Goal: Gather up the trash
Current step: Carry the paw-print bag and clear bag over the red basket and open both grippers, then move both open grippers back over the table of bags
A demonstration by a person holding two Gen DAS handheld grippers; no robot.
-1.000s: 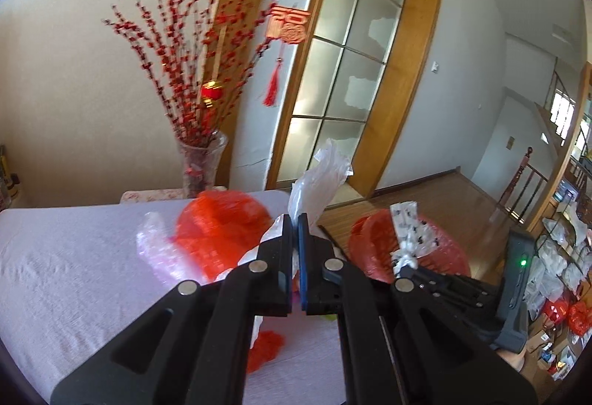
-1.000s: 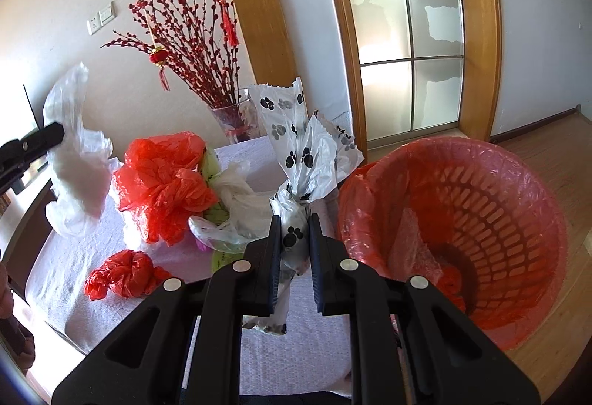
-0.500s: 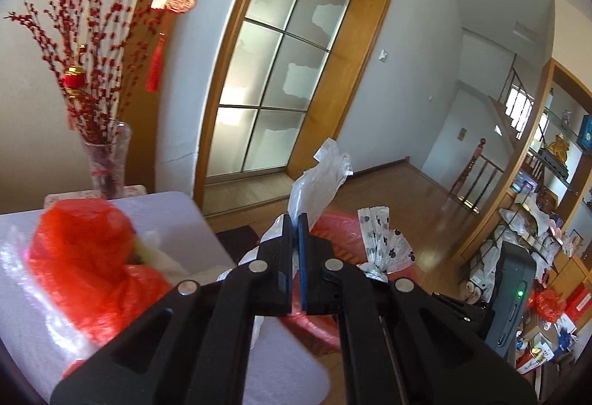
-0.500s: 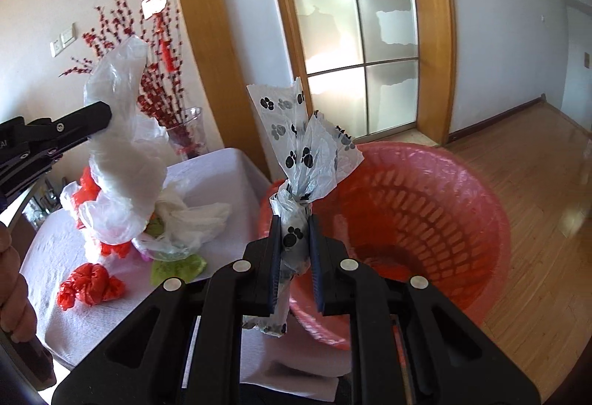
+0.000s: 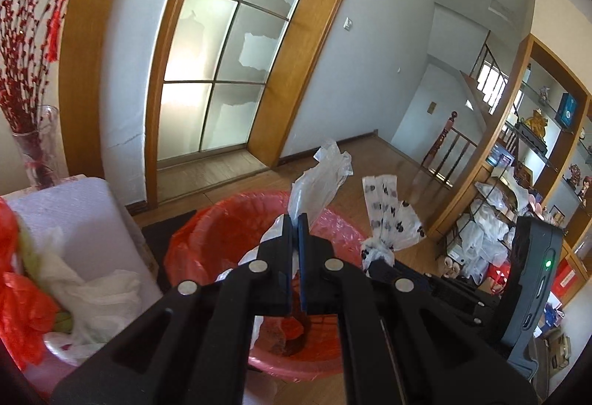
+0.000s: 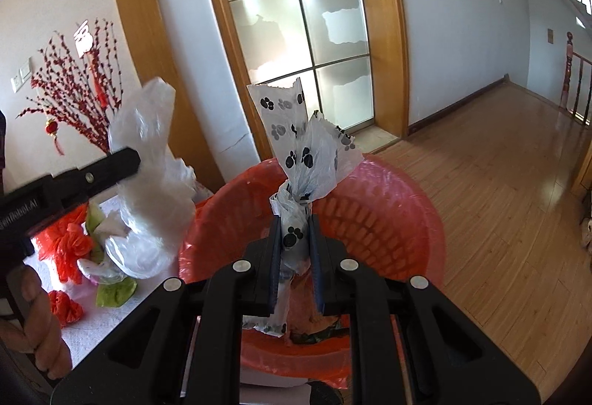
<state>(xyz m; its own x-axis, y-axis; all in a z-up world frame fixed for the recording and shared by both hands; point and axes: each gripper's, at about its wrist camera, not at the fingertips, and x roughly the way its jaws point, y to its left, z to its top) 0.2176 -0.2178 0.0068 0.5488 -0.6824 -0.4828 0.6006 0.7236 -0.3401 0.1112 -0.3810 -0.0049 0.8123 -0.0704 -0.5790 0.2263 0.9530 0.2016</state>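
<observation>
Your left gripper [image 5: 294, 223] is pinching a clear white plastic bag [image 5: 318, 183], its fingers pressed together on the crumpled film, and it holds the bag above the near rim of the red waste basket [image 5: 207, 242]. Your right gripper [image 6: 294, 235] is clamped on the twisted neck of a white paw-print bag [image 6: 307, 153], which stands up from between the fingers directly over the open mouth of that basket (a red plastic liner drapes its rim). From the right wrist view the clear bag hangs left of the basket, just over its edge. More trash lies on the white-covered table [image 6: 111, 327] left of the basket: a red plastic bag [image 6: 64, 242], a small red wad [image 6: 66, 307], and green scraps [image 6: 114, 294]. A glass vase of red berry branches [image 5: 35, 153] stands beyond the table, farther left of the basket.
</observation>
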